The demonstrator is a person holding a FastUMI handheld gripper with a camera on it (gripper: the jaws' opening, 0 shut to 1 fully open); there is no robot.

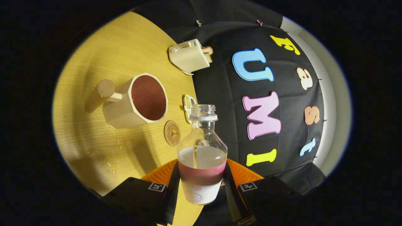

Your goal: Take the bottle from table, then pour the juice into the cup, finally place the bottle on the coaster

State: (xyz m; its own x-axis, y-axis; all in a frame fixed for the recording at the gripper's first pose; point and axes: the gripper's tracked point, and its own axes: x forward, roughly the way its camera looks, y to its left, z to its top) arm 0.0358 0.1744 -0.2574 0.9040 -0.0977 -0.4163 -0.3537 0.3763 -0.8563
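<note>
The bottle [202,150] sits clamped between the tool's [201,185] fingers; beyond lie the coaster [172,133], then the cup [138,100].

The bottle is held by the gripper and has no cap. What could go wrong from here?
1. The bottle is open and some juice remains inside, so tilting it on the way to the coaster may spill more; drops already lie on the table.
2. The full cup stands right beside the coaster, so the bottle might knock it.
3. The gripper holds the bottle low, so it could tip.
</note>
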